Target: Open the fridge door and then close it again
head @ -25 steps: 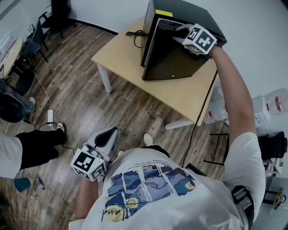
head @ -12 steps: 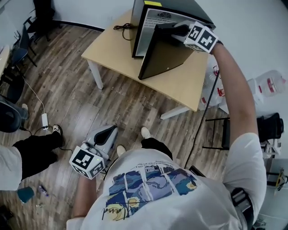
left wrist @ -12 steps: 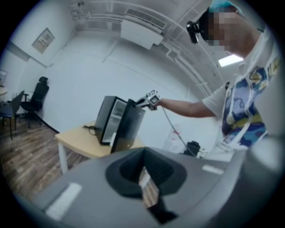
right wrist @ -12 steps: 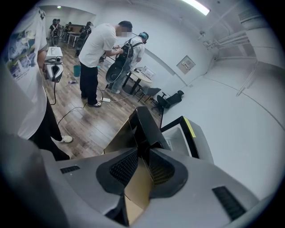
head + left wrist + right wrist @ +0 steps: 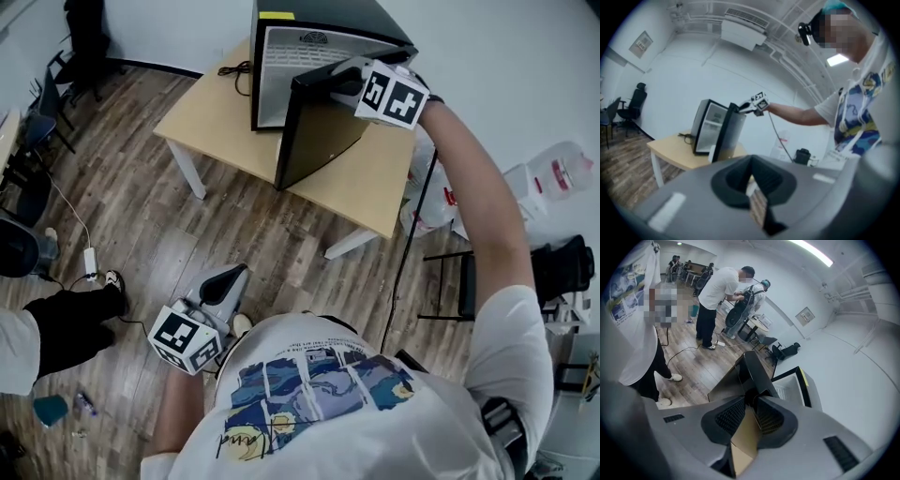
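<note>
Right gripper (image 5: 333, 80), upper centre of the head view: jaws clamped on the top edge of the fridge door (image 5: 314, 131). The door stands partly open from the fridge (image 5: 337, 23), and the pale interior shows. Left gripper (image 5: 223, 281), lower left, hangs low with its jaws together on nothing.

We judge the door rigid and glossy, so probably slick. It should be light on its hinge, with a seal that should catch at closing. A hold on the top edge away from the hinge gives leverage. The fridge is small, and a hard pull could slide it.

The tabletop (image 5: 206, 112) is pale wood, with a black cable (image 5: 230, 67) at its far edge. Plank floor (image 5: 141, 216) all round, and chairs (image 5: 42, 112) at upper left.
</note>
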